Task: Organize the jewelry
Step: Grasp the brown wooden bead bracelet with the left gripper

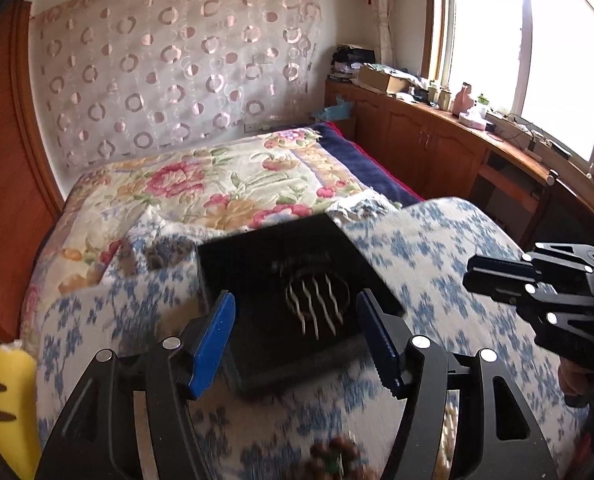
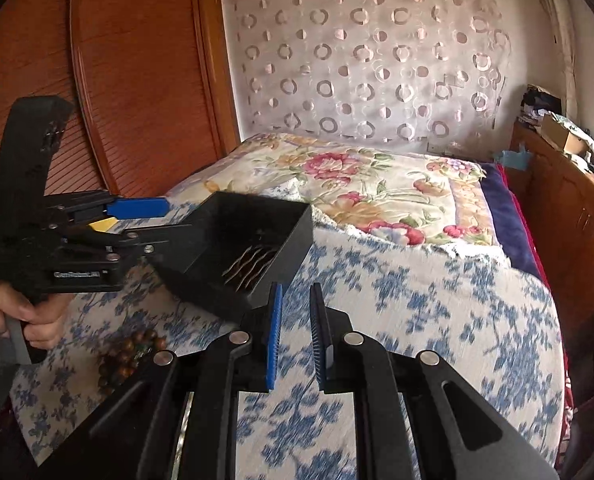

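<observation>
Near the bed's (image 2: 437, 312) front edge, a wooden bead bracelet (image 2: 131, 354) lay just below the wide-spread left tongs (image 1: 295, 336), nearer them than the narrowly parted, empty right tongs (image 2: 297, 336) (black box (image 1: 293, 292) beyond).

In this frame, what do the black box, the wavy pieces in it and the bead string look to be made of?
Black box: matte, rigid, thin straight walls, probably plastic or coated board. Wavy pieces: thin, pale, bright glints, likely metal; blur leaves it open. Bead string: round brown beads with soft sheen, looks like wood, with one small green part I cannot identify.
</observation>
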